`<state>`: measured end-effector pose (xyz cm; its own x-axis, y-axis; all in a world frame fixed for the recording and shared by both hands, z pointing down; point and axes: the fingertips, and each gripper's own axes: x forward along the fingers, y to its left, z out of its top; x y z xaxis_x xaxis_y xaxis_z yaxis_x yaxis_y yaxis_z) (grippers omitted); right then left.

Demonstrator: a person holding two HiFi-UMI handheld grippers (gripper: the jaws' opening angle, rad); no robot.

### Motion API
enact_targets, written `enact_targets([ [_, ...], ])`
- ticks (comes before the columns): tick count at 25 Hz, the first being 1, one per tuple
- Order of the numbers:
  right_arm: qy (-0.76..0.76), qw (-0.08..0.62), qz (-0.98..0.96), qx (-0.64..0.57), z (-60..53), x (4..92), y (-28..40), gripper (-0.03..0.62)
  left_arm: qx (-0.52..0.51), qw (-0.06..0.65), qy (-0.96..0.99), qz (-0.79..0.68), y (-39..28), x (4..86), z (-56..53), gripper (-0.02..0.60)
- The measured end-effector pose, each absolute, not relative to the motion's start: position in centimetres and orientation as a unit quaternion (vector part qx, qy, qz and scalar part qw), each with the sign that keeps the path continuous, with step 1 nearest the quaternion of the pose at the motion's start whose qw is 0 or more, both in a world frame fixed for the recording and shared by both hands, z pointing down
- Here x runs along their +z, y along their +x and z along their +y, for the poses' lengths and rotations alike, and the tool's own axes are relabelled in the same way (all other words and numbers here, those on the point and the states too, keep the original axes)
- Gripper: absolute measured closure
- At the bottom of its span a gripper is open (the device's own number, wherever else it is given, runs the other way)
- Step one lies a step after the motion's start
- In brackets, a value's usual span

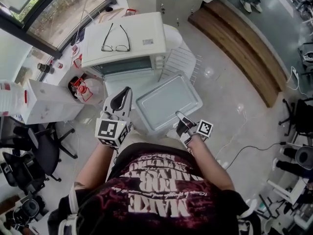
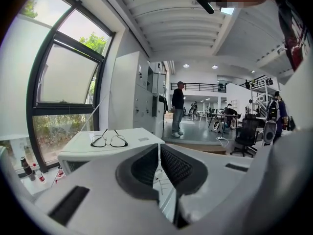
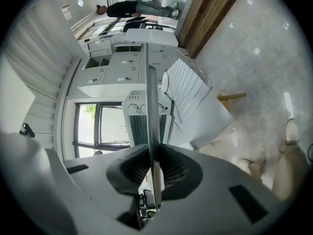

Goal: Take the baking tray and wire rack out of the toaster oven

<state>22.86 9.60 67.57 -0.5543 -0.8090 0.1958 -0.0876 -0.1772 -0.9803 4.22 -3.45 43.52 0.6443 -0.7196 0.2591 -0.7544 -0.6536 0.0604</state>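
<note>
The toaster oven's (image 1: 146, 58) inside is too dim to read. The wire rack (image 1: 182, 61) lies half hidden beyond the baking tray (image 1: 168, 101). The right gripper's (image 1: 182, 123) 2 jaws clamp the tray's near long rim. The tray lies outside the oven, its long axis crosswise to them. The left gripper (image 1: 125, 96), just left of the tray, is closed on nothing.

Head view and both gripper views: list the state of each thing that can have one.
Oven: door folded down, open.
Tray: out of the oven, gripped at its edge.
Rack: out, lying beside the oven.
Glasses: unfolded, on top of the oven.
Left gripper: jaws together, empty.
Right gripper: jaws shut on the tray.
</note>
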Motion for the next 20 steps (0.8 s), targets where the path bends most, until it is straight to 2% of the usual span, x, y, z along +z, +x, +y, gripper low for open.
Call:
enact_targets([
  [6,-0.380,0.250,0.590,-0.667,8.6,67.8,27.5,0.537,0.105,0.095,0.893,-0.427,6.6,43.7,-2.7,0.563],
  [15,-0.383,0.252,0.595,-0.660,4.6,68.4,30.3,0.539,0.098,0.085,0.897,-0.423,7.0,44.3,-7.1,0.563],
  [20,-0.381,0.229,0.597,-0.668,1.9,69.1,32.1,0.537,0.099,0.087,0.891,-0.435,7.3,44.1,-8.8,0.563],
])
